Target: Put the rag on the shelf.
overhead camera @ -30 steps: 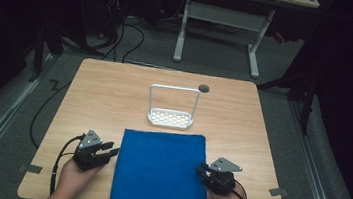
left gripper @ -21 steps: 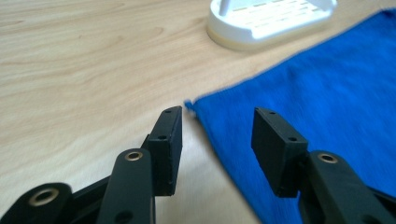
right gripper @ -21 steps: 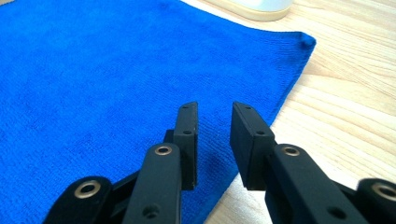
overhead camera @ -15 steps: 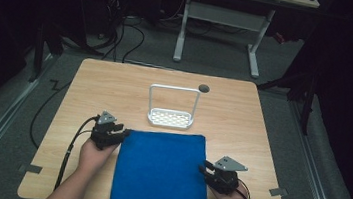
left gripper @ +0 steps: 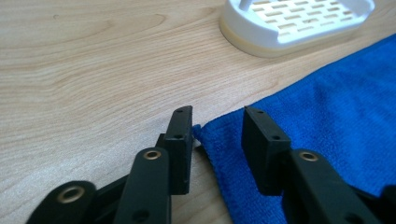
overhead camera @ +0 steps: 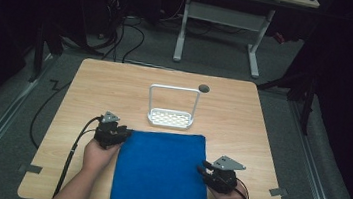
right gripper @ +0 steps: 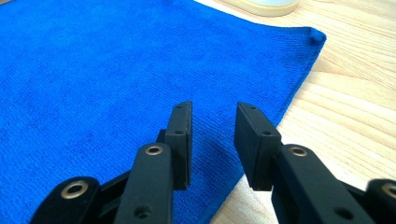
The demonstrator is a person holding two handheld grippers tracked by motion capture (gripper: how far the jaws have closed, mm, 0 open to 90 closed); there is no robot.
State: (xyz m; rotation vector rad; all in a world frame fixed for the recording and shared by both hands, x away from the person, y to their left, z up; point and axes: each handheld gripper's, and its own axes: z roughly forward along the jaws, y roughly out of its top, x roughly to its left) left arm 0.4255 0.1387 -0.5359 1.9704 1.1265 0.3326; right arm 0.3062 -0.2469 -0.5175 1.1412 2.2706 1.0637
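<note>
Your blue cloth (overhead camera: 161, 173) lies flat on the wooden table (overhead camera: 243, 117), reaching from the near edge up to just short of the white rack (overhead camera: 171, 116) at the middle of the table. Your left gripper (overhead camera: 121, 134) sits at the cloth's far left corner; in the left gripper view (left gripper: 215, 128) its jaws have just been closing and stand apart with that corner lying between them, one jaw right beside the corner's tip, though the pads do not press on the fabric. Your right gripper (overhead camera: 205, 172) rests at the cloth's right edge, nearer to you; in the right gripper view (right gripper: 212, 126) its jaws have just been opening and stand spread over that edge, with blue fabric showing between them and nothing pinched.
</note>
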